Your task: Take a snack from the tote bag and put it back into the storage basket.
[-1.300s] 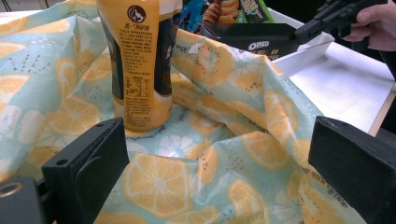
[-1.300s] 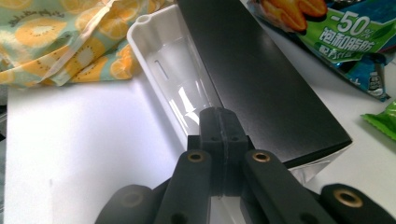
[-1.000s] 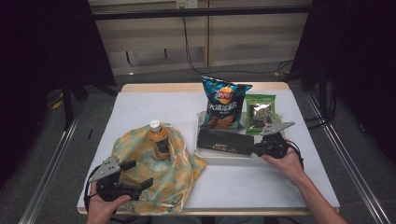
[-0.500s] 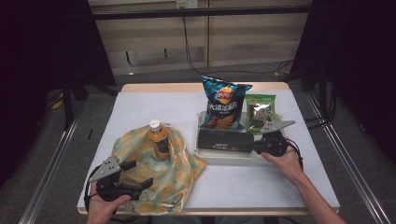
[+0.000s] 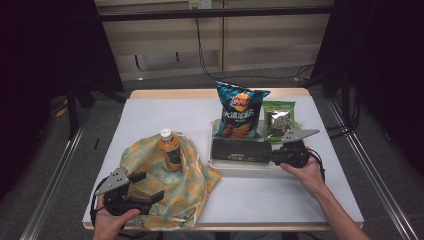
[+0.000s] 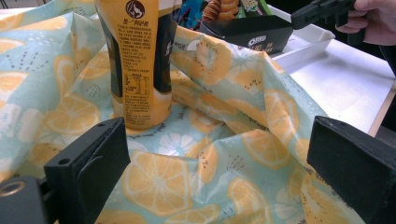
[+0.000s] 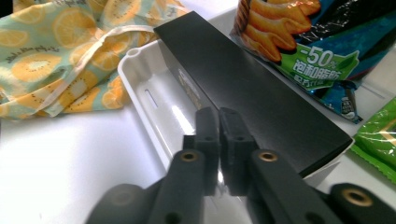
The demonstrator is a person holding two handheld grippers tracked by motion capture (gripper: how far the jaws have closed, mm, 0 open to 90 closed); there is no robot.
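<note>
An orange drink bottle (image 5: 170, 150) (image 6: 140, 60) stands upright on a cloth printed with lemon slices (image 5: 185, 190) (image 6: 224, 116). My left gripper (image 5: 147, 186) (image 6: 219, 140) is open at the cloth's near edge, its jaws wide apart with the bottle just beyond them. A long black box (image 5: 240, 150) (image 7: 261, 88) lies in a white tray (image 5: 235, 170) (image 7: 140, 88). My right gripper (image 5: 273, 157) (image 7: 218, 116) sits at the box's right end over the tray. Its jaws have just been opening and stand a thin slit apart with nothing between them.
A blue chips bag (image 5: 240, 112) (image 7: 299, 42) leans at the back of the tray. A green snack packet (image 5: 279, 119) (image 7: 378, 135) lies to its right. The white tabletop (image 5: 150, 115) stretches to the far left.
</note>
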